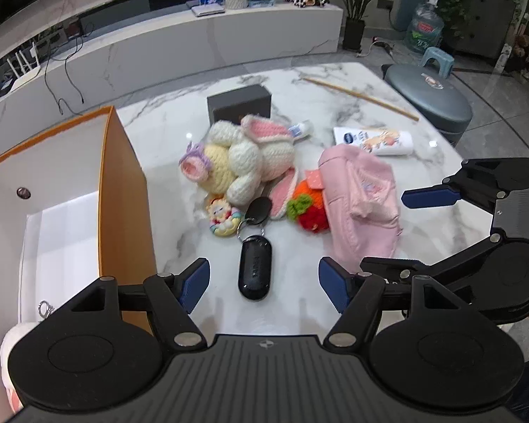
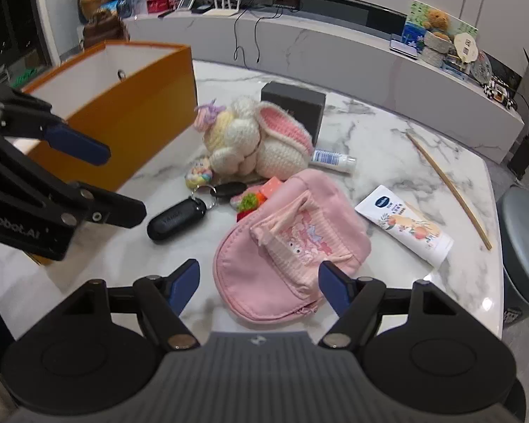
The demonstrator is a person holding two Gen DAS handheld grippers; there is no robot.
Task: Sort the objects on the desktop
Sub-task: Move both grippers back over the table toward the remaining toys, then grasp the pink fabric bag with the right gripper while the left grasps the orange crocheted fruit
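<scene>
On the marble table lies a black key fob, ringed to a pastel charm. My left gripper hangs open just above it, one pad on each side, neither touching. A pink pouch lies to the right, and my right gripper stands open over its near end. A crochet bunny, a red and orange crochet piece and a cream tube lie further back. In the right wrist view, the left gripper shows at the left edge.
An open orange box with a white inside stands at the table's left. A dark grey box, a small bottle and a wooden stick lie at the back. A grey stool stands beyond the right edge.
</scene>
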